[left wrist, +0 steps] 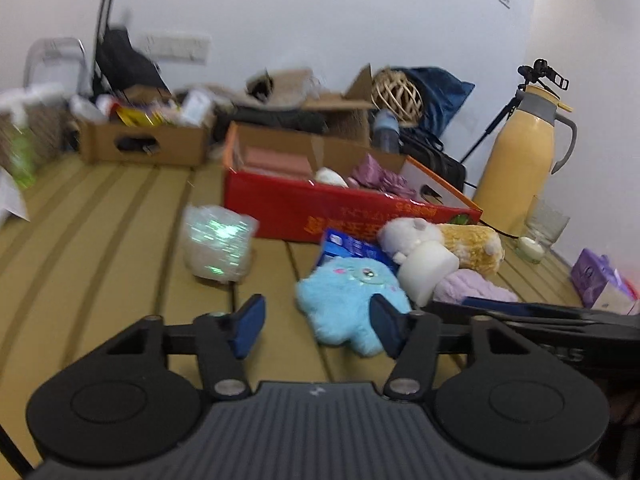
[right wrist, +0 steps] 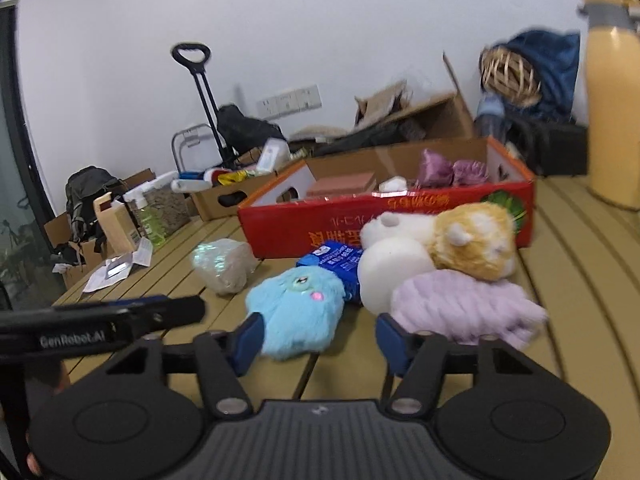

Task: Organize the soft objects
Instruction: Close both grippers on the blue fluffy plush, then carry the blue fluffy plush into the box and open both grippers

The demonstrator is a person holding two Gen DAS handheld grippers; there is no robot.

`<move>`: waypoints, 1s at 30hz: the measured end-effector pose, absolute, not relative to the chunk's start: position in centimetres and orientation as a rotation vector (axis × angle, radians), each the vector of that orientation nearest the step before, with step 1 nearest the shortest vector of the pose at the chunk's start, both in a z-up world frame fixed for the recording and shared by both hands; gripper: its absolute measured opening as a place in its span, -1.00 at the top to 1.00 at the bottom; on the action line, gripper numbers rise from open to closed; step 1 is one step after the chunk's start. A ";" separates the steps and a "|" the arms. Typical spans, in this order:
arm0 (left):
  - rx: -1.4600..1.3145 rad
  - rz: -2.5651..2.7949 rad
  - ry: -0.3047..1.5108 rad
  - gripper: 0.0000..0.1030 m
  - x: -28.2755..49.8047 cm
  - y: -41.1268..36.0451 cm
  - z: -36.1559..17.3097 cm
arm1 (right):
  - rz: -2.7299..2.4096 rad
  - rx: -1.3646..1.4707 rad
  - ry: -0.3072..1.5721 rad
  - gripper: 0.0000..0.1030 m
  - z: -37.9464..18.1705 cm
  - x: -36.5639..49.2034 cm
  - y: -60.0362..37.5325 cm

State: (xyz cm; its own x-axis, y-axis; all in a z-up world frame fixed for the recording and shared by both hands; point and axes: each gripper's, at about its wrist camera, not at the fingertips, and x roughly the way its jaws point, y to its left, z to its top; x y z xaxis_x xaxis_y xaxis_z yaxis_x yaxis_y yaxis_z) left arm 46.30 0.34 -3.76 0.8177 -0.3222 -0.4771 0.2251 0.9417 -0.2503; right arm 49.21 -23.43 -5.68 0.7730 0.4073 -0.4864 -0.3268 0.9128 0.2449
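A light blue plush (left wrist: 344,300) (right wrist: 298,310) lies on the slatted table. Beside it are a white foam block (left wrist: 426,270) (right wrist: 390,266), a yellow and white plush (left wrist: 472,246) (right wrist: 472,240), a lilac fluffy item (left wrist: 476,286) (right wrist: 468,304) and a blue packet (left wrist: 352,246) (right wrist: 340,260). A shiny wrapped bundle (left wrist: 218,242) (right wrist: 224,262) lies to the left. A red open box (left wrist: 340,204) (right wrist: 392,216) behind holds purple cloth (left wrist: 380,178) (right wrist: 452,172). My left gripper (left wrist: 318,326) is open and empty, its right finger in front of the blue plush. My right gripper (right wrist: 320,338) is open and empty, just before the blue plush.
A yellow thermos jug (left wrist: 520,160) (right wrist: 612,96) stands at the right, with a glass (left wrist: 546,224) and a purple tissue pack (left wrist: 600,282) near it. Cardboard boxes of clutter (left wrist: 144,136) (right wrist: 228,196) line the back. Papers (right wrist: 116,270) lie at the table's left edge.
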 end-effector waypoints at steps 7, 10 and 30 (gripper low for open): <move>-0.334 -0.376 0.647 0.28 50.3 0.9 -6.5 | 0.450 0.228 0.619 0.12 -7.3 53.1 -23.0; -0.404 -0.414 0.664 0.46 50.9 1.4 -7.1 | 0.471 0.255 0.632 0.31 -7.6 53.5 -22.8; -0.367 -0.435 0.496 0.51 40.6 -0.7 -1.0 | 0.477 0.239 0.501 0.36 -2.0 42.8 -24.2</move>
